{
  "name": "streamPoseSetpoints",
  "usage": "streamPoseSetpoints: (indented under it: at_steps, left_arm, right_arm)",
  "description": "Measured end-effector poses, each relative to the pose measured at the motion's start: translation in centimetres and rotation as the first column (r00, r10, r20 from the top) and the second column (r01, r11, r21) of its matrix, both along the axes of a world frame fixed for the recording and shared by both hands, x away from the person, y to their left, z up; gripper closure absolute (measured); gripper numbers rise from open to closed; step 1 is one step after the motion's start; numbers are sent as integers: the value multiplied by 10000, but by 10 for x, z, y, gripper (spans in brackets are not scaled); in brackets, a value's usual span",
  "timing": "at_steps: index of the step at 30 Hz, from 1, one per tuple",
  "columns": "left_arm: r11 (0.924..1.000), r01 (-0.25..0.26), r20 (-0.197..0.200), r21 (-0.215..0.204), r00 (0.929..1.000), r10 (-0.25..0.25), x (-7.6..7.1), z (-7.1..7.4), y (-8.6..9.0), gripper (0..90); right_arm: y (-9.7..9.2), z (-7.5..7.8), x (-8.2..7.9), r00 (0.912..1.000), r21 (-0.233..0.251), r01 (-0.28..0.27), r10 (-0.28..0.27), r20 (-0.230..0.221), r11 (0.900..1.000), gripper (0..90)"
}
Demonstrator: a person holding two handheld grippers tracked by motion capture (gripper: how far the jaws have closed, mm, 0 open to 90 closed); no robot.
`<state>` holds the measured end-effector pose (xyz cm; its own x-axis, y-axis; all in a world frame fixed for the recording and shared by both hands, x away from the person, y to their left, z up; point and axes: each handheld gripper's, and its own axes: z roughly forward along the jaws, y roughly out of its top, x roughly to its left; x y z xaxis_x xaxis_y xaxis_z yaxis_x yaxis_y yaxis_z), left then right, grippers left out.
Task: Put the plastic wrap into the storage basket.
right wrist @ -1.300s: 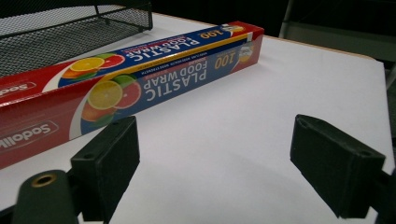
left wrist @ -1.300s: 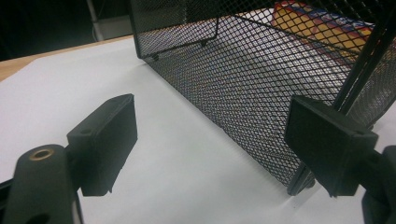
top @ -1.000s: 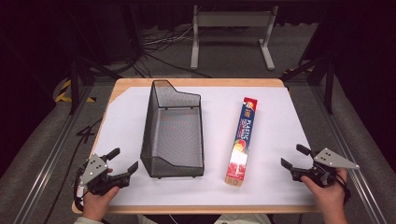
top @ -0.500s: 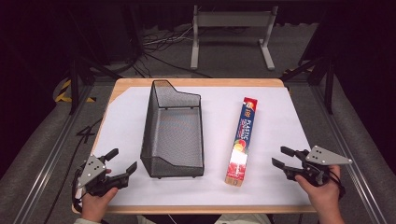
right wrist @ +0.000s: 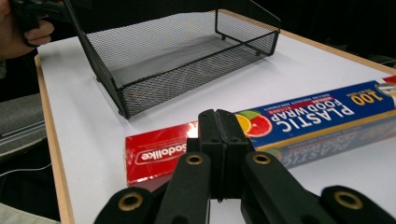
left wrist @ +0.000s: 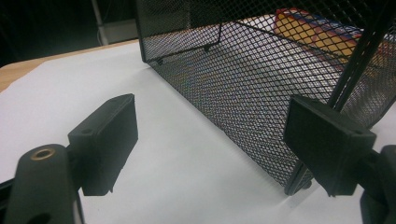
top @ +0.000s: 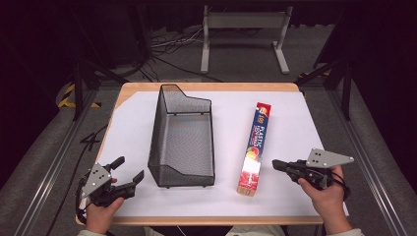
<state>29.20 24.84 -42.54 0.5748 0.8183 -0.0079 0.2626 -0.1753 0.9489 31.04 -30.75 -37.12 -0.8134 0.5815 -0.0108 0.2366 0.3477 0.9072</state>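
Observation:
A long plastic food wrap box [top: 254, 147] lies flat on the white table, red end toward me. It also shows in the right gripper view [right wrist: 317, 112] and through mesh in the left gripper view [left wrist: 317, 32]. An empty black wire mesh basket [top: 184, 142] stands to its left. My right gripper [top: 276, 164] hovers just right of the box's near end, not touching it. Its jaws have just been closing and are now shut [right wrist: 219, 116] with nothing between them. My left gripper [top: 130, 168] rests open at the front left, pointing at the basket's near corner [left wrist: 299, 182].
A white sheet [top: 305, 118] covers the wooden table, whose edge [top: 206, 221] runs along the front. Beyond the far edge stand a metal frame [top: 243, 29] and loose cables on the floor. Black rails flank both sides of the table.
My right gripper has moved left toward the box's near end, lifted slightly, and its jaws have gone from wide open to shut. The left gripper has stayed put.

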Motion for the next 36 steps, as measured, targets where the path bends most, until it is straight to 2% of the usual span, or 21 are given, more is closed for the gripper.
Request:
streamPoseSetpoints:
  at_steps: [9,11,18,19,24,27,33,36]
  left_arm:
    - [10000,-22,0,-19,10000,22,1,0,0,185]
    - [10000,-26,-22,-21,10000,26,1,-1,0,185]
    - [10000,-50,-61,-7,10000,50,0,0,1,186]
    - [10000,-57,-40,-23,10000,57,0,0,1,185]
    - [10000,-55,-88,20,9999,56,1,-1,1,185]
    - [10000,-50,-92,24,9999,50,1,-1,1,185]
    - [10000,-66,-120,43,9999,67,1,-2,1,186]
    - [10000,-65,-145,71,9999,66,2,-2,0,186]
  right_arm:
    - [23,11,4,9984,-271,-560,562,56,9981,900]
    - [29,12,6,9975,-255,-710,709,-19,9972,900]
    - [51,13,12,9935,-656,-1106,1086,-333,9917,900]
    - [59,13,14,9916,-860,-1225,1182,-532,9887,900]
    - [73,10,19,9870,-1372,-1398,1269,-989,9806,900]
    - [80,8,22,9837,-1542,-1474,1287,-1253,9770,900]
    - [94,0,30,9760,-2306,-1487,1052,-1908,9616,900]
    - [100,-4,32,9731,-2498,-1559,1052,-2052,9557,900]
